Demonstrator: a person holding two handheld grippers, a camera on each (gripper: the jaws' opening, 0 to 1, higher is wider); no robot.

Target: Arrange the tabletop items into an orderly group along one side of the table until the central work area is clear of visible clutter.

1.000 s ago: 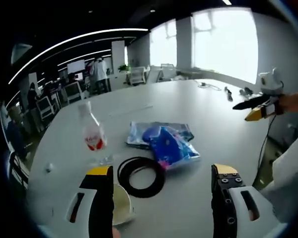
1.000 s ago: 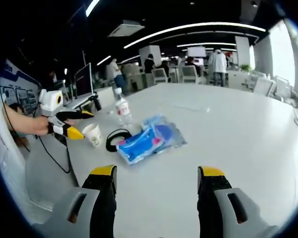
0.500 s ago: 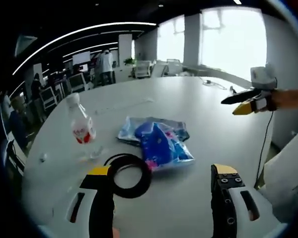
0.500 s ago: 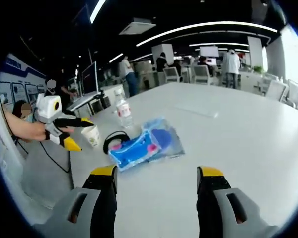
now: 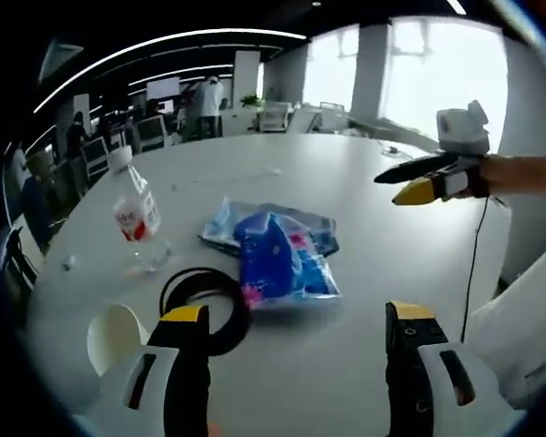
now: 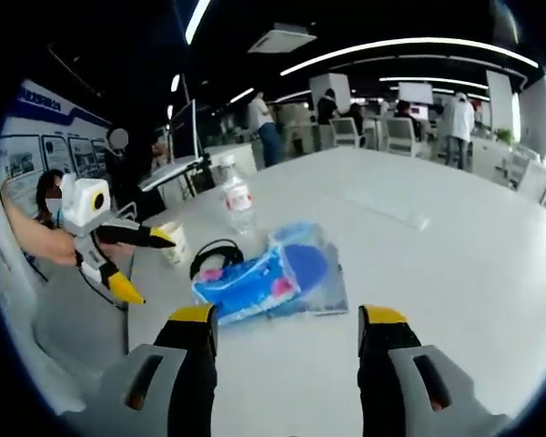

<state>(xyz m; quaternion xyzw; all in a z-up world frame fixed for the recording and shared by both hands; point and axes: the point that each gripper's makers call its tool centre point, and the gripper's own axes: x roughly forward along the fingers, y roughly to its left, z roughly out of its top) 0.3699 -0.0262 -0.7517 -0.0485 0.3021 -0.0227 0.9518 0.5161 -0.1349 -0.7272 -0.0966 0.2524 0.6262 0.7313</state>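
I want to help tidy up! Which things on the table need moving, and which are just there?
To tidy:
water bottle
blue snack bags
black cable coil
paper cup

Just there:
white table
office chairs
far cable

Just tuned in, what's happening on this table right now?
A person holds a gripper in each hand above a white table; the left gripper and the right gripper are both open and hold nothing. On the table lie blue snack bags, a black cable coil beside them, a water bottle and a paper cup. Nothing looks grouped to one side yet.
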